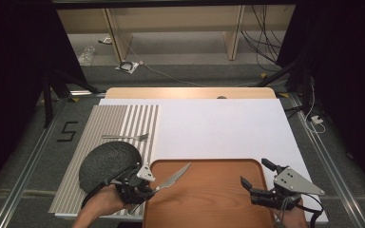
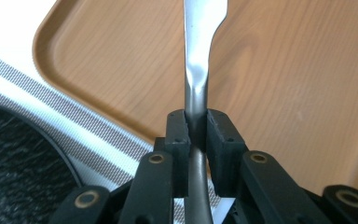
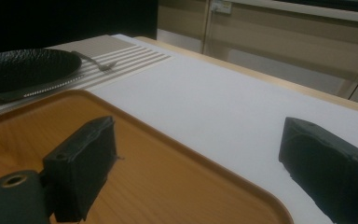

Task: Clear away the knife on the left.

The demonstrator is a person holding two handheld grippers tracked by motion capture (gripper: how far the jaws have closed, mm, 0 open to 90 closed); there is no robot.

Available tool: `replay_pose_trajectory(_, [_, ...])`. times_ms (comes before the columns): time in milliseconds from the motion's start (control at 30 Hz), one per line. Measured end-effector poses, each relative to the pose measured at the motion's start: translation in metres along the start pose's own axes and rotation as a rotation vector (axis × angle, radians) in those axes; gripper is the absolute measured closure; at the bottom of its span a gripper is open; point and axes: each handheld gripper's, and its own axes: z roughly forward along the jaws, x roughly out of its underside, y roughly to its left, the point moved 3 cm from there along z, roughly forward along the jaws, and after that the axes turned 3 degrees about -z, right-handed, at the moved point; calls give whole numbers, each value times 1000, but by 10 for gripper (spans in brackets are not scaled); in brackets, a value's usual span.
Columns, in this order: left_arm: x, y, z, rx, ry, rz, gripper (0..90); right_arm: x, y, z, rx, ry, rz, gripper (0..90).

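Note:
My left gripper (image 1: 151, 189) is shut on the handle of a silver table knife (image 1: 173, 176) at the front left. The blade points up and right over the near-left corner of the brown wooden tray (image 1: 209, 199). In the left gripper view the black pads (image 2: 177, 130) clamp the knife (image 2: 198, 60) above the tray (image 2: 284, 93). My right gripper (image 1: 255, 172) stands open over the tray's right side, with nothing between its fingers (image 3: 81, 172). A black textured plate (image 1: 107, 161) lies on the striped placemat (image 1: 83, 128), just left of the left gripper. A fork (image 1: 126, 137) lies beyond the plate.
A white sheet (image 1: 218, 128) covers the table behind the tray, with the wooden table edge (image 1: 190, 92) at the far side. Metal rails run along both sides of the table. Shelving and loose cables stand on the floor beyond.

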Motion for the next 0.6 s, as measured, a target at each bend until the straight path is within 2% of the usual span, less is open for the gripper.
replay_pose_trajectory(67, [-5, -2, 1, 17, -13, -19, 796, 0, 0, 0, -2, 3, -2, 120])
replay_pose_trajectory(100, [-8, -4, 1, 31, -1, -11, 796, 0, 1, 0, -3, 3, -2, 120])
replay_pose_trajectory(233, [-16, -10, 3, 15, 18, 4, 796, 0, 0, -1, -4, -2, 2, 120])
replay_pose_trajectory(600, [-24, -32, 12, 73, 59, 45, 796, 0, 1, -1, -8, 3, -3, 120])
